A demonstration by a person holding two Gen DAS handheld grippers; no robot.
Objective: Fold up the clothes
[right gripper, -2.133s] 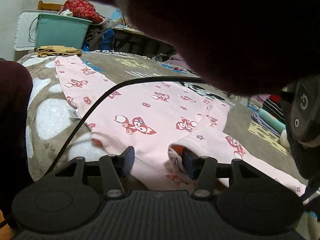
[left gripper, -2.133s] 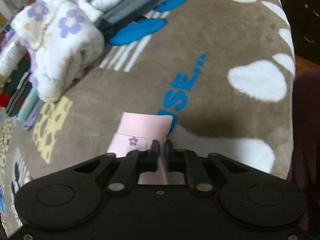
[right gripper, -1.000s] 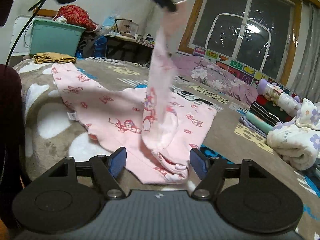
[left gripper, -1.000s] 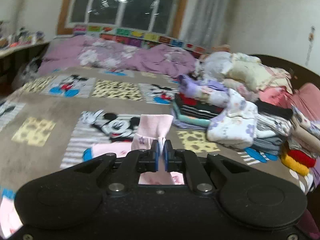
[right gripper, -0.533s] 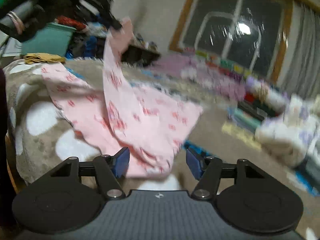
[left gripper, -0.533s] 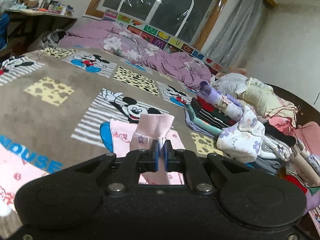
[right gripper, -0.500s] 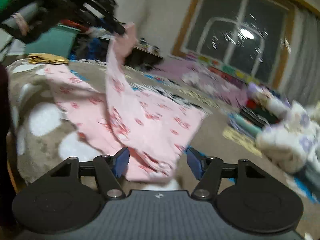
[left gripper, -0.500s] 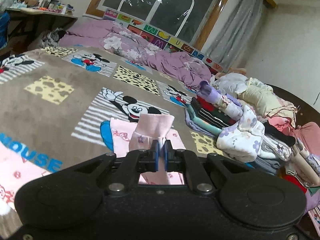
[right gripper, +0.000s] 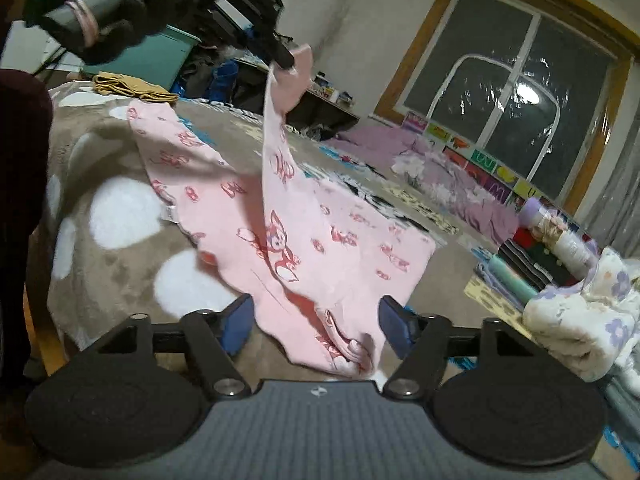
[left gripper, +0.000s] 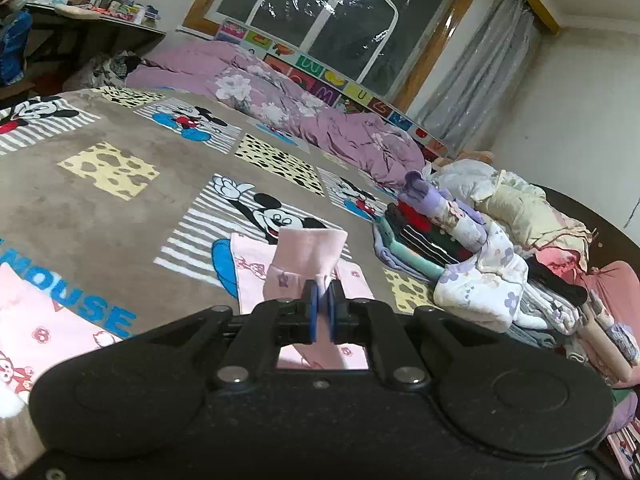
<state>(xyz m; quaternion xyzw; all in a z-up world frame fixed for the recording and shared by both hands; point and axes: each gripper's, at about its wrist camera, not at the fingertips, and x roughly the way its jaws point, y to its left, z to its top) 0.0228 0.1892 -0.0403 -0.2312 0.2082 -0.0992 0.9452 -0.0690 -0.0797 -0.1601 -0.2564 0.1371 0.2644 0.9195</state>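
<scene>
So the pink pajama top [right gripper: 248, 200] is lying spread on the bed's Mickey blanket [left gripper: 100, 208], and everything about the next move hangs on the sleeve. The left gripper [left gripper: 320, 312] has its jaws clamped tight on the sleeve cuff [left gripper: 310, 254], and from the right wrist view you can see that cuff [right gripper: 298, 66] held high above the top's body, with the sleeve running down in a long, nearly vertical strip to where it joins the rest of the garment.

The right gripper [right gripper: 316, 326] is just hanging at the near hem of the top with its jaws wide apart, nothing between them but air, the hem lying just past the fingertips. So the left one is the arm that matters here; the right is closer to the body of the top but isn't holding anything.

My guess is the sleeve's long axis needs to come down across the top's body, toward the side away from the stack of folded clothes [right gripper: 560, 248], so it lands flat on the chest instead of bunching up. Risk is the sleeve twisting as it drops, since it's only pinched at one end.
</scene>
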